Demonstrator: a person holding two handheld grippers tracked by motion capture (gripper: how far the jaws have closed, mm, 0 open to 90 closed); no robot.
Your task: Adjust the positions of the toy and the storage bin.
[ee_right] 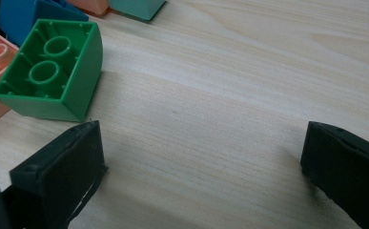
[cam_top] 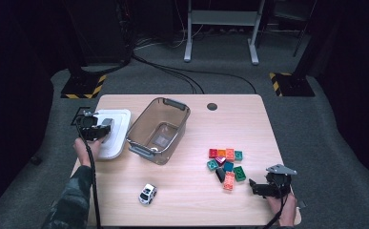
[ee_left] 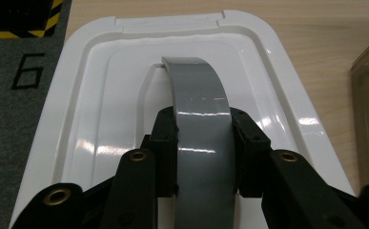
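Observation:
A white bin lid [cam_top: 115, 131] lies flat at the table's left, beside the clear grey bin [cam_top: 159, 130]. My left gripper [cam_top: 98, 130] sits over the lid, shut on its grey handle [ee_left: 202, 129]; both black pads press the handle's sides in the left gripper view, midway at my left gripper [ee_left: 203, 152]. Over bare wood at the table's front right, my right gripper [cam_top: 254, 185] stands open and holds nothing; in the right gripper view, my right gripper [ee_right: 201, 157] has a green brick [ee_right: 51, 69] lying on its side just past its left jaw.
A cluster of several coloured bricks [cam_top: 226, 164] lies right of centre. A small white toy car [cam_top: 148, 193] sits near the front edge. The bin stands open in the middle. A round cable hole [cam_top: 212, 106] marks the table's back. Grey carpet [ee_left: 15, 71] borders the lid's left.

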